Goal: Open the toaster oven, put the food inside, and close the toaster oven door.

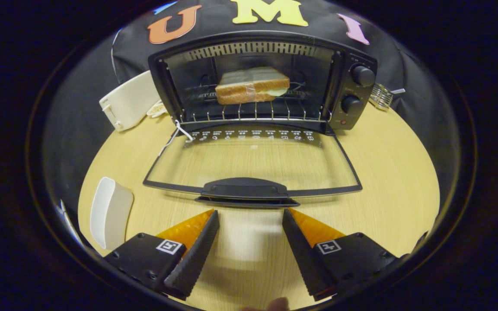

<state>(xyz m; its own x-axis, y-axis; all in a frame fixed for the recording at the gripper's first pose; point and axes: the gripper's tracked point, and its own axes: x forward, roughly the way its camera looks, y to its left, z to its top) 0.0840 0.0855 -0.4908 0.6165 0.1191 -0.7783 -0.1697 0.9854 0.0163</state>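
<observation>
To your left a white toaster stands beside the toaster oven; its glass door lies folded flat on the table. The sandwich, wrapped and browned at the crust, sits on the rack inside. Your gripper hangs released, gripping nothing, just short of the door handle. Closing looks next: get under that handle and swing it up.

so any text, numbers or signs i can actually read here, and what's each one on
No word or number is legible.
Toaster oven door: a row of small white icons with tiny captions along its hinge edge, too small to read.
Toaster oven: faint print by its two knobs, too blurred to read.
Gripper, open just before the door handle: a square black-and-white marker on each finger, a pattern, not text.
</observation>
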